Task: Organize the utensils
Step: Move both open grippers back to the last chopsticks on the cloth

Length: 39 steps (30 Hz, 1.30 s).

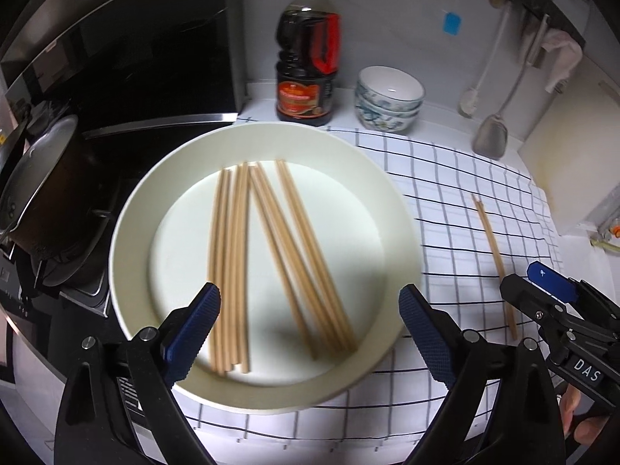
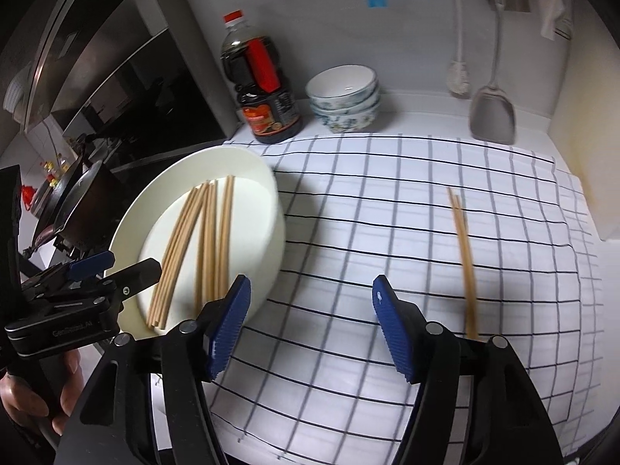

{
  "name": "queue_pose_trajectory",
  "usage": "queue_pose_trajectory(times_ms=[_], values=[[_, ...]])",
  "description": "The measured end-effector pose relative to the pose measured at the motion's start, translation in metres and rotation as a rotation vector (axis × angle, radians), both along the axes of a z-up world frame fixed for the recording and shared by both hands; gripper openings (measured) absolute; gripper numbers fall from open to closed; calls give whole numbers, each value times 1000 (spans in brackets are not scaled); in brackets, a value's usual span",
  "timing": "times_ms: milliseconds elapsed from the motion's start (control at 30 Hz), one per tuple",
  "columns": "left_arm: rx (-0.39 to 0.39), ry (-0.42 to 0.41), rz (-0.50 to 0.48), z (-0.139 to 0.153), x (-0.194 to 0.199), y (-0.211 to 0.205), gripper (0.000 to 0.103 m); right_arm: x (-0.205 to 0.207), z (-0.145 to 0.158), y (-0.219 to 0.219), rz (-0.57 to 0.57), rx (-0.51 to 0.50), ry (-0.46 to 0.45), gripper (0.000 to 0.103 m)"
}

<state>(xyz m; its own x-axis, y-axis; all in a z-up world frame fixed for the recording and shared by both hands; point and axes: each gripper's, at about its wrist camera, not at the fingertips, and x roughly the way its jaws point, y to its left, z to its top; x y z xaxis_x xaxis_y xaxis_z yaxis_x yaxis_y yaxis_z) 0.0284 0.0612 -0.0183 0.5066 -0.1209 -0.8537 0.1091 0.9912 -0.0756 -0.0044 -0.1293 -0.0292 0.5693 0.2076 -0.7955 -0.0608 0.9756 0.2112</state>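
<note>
Several wooden chopsticks point(image 1: 267, 255) lie loose in a white plate point(image 1: 139, 209) on the checked cloth. My left gripper point(image 1: 310, 310) is open and empty, just above the plate's near side. One pair of chopsticks point(image 1: 494, 255) lies on the cloth to the plate's right, also in the right wrist view point(image 2: 465, 255). My right gripper point(image 2: 310, 302) is open and empty above the cloth, between the plate point(image 2: 267, 193) and the pair. The plate's chopsticks point(image 2: 197, 248) show there too. The right gripper also shows at the lower right of the left wrist view point(image 1: 542, 290).
A dark sauce bottle point(image 1: 308, 54) and stacked patterned bowls point(image 1: 387, 100) stand at the back wall. A spatula point(image 1: 492, 135) and a brush point(image 1: 471, 97) hang at the back right. A dark pot point(image 1: 42, 193) sits on the stove at left. The checked cloth point(image 2: 387, 232) covers the counter.
</note>
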Motion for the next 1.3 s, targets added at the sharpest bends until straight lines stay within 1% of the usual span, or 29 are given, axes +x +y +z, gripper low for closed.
queue_pose_trajectory(times_ms=[333,767,933,1100,1300], values=[[4,-5,-80,3,-4,-45,92,-19,1,-45,-85,-17,-11,64],[4,4,-186,1,-6,-105,92,-40,-14,-100,-186,-36,8,64],[-11,13,-210,-6,-8,-127,93,-48,-25,-119,-214,-55,24,64],[-19,31,-211,-19,-9,-144,93,-51,-39,-133,-225,-87,33,64],[-18,58,-214,-38,-12,-161,93,-46,-68,-147,-224,-112,63,64]])
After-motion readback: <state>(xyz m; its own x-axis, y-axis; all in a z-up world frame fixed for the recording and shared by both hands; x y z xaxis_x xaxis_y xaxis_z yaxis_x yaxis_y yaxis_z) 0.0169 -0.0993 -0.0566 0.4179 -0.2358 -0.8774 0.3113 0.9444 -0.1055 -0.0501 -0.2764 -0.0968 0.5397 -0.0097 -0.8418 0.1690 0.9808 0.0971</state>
